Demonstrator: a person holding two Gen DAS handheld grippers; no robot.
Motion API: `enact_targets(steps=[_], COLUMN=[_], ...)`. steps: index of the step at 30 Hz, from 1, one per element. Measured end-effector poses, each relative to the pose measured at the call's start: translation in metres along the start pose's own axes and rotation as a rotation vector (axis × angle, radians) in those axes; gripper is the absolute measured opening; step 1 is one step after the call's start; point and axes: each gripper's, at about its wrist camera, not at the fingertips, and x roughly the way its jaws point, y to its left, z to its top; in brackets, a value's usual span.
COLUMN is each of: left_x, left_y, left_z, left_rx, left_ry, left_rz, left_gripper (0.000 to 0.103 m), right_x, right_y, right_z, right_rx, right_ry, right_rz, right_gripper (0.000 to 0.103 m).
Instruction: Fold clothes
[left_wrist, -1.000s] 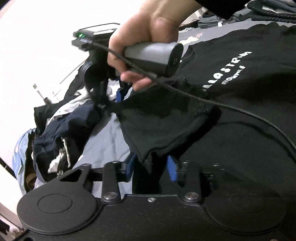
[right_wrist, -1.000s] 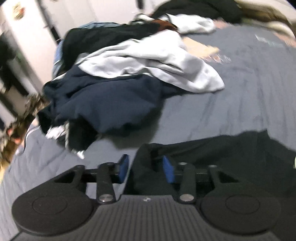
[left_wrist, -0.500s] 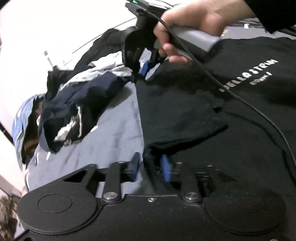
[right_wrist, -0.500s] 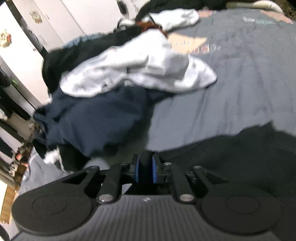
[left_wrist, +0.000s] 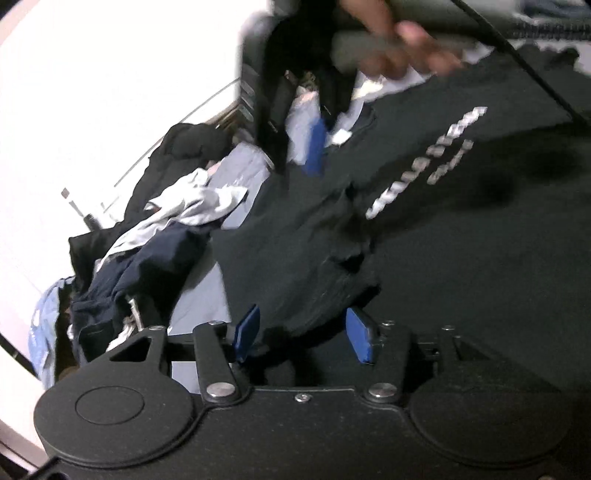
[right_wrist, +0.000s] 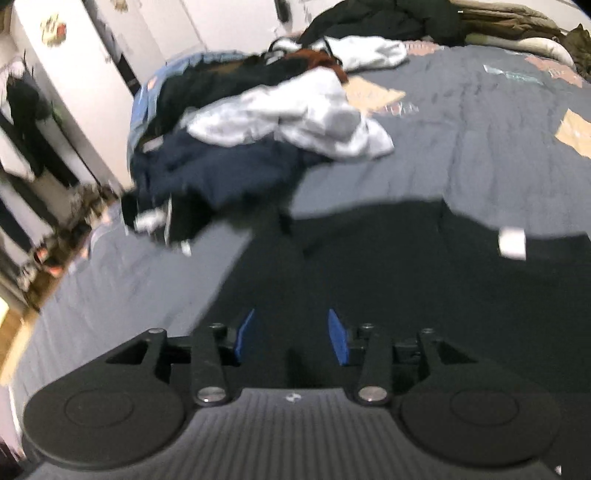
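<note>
A black T-shirt (left_wrist: 461, 258) with white lettering lies spread on the grey bedspread (left_wrist: 199, 299). Its sleeve (left_wrist: 295, 273) reaches down between the blue pads of my left gripper (left_wrist: 303, 334). Those jaws are opening and the pads stand clear of the cloth. Further up that view my right gripper (left_wrist: 295, 155) is blurred in a person's hand (left_wrist: 399, 48), above the shirt's shoulder. In the right wrist view the right gripper (right_wrist: 291, 338) hovers over the black T-shirt (right_wrist: 388, 280) with its jaws opening and nothing pinched. A white label (right_wrist: 511, 242) shows at the shirt's neck.
A heap of unfolded clothes sits on the bed beyond the shirt: a navy garment (right_wrist: 229, 170), a pale grey one (right_wrist: 295, 114) and dark ones behind. A white wardrobe (right_wrist: 92, 74) stands past the bed's left edge. A cable (left_wrist: 517, 55) trails from the right gripper.
Both grippers have let go of the black sleeve and opened. The right gripper, shut on the cloth half a second ago, has lifted and moved away over the shirt.
</note>
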Motion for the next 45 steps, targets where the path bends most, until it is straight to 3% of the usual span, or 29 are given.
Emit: enact_targets(steps=[5, 9, 10, 13, 15, 17, 19, 26, 32, 35, 36, 39, 41, 43, 45], left_x=[-0.005, 0.006, 0.010, 0.024, 0.027, 0.027, 0.027, 0.024, 0.027, 0.028, 0.027, 0.019, 0.012, 0.009, 0.019], left_y=[0.030, 0.038, 0.036, 0.017, 0.010, 0.018, 0.030, 0.072, 0.070, 0.059, 0.062, 0.079, 0.092, 0.103, 0.102], left_z=[0.010, 0.019, 0.021, 0.019, 0.015, 0.014, 0.011, -0.010, -0.010, -0.011, -0.012, -0.016, -0.018, -0.022, -0.027], left_rx=[-0.279, -0.448, -0.470, -0.424, -0.399, -0.458, -0.524, -0.797, -0.746, -0.655, -0.670, -0.779, -0.861, -0.942, -0.993], left_ry=[-0.025, -0.008, 0.010, 0.093, 0.122, 0.132, 0.146, 0.150, 0.220, 0.256, 0.248, 0.162, 0.093, 0.039, 0.076], left_rz=[-0.144, -0.130, -0.127, -0.151, -0.140, -0.162, -0.196, -0.341, -0.405, -0.436, -0.455, -0.456, -0.447, -0.430, -0.383], left_gripper=[0.066, 0.065, 0.062, 0.036, 0.030, 0.022, 0.019, 0.017, 0.011, 0.012, 0.012, 0.021, 0.044, 0.046, 0.046], right_x=[0.019, 0.024, 0.024, 0.025, 0.024, 0.026, 0.026, 0.027, 0.022, 0.021, 0.023, 0.012, -0.002, -0.016, -0.023], right_y=[-0.019, -0.032, -0.033, -0.034, -0.035, -0.037, -0.042, -0.051, -0.053, -0.046, -0.044, -0.040, -0.033, -0.026, -0.016], right_z=[-0.023, -0.033, -0.035, -0.038, -0.038, -0.039, -0.039, -0.039, -0.039, -0.040, -0.039, -0.036, -0.032, -0.029, -0.028], right_rx=[0.072, 0.128, 0.132, 0.145, 0.151, 0.161, 0.195, 0.276, 0.297, 0.220, 0.186, 0.173, 0.141, 0.109, 0.082], right_ry=[0.040, 0.019, 0.010, -0.011, -0.026, -0.043, -0.060, -0.100, -0.123, -0.116, -0.100, -0.116, -0.152, -0.189, -0.209], right_rz=[-0.081, -0.094, -0.093, -0.092, -0.096, -0.114, -0.116, -0.110, -0.110, -0.165, -0.178, -0.175, -0.176, -0.176, -0.127], right_gripper=[0.043, 0.043, 0.043, 0.042, 0.039, 0.022, 0.007, 0.005, 0.004, 0.003, 0.003, 0.004, 0.008, 0.008, 0.008])
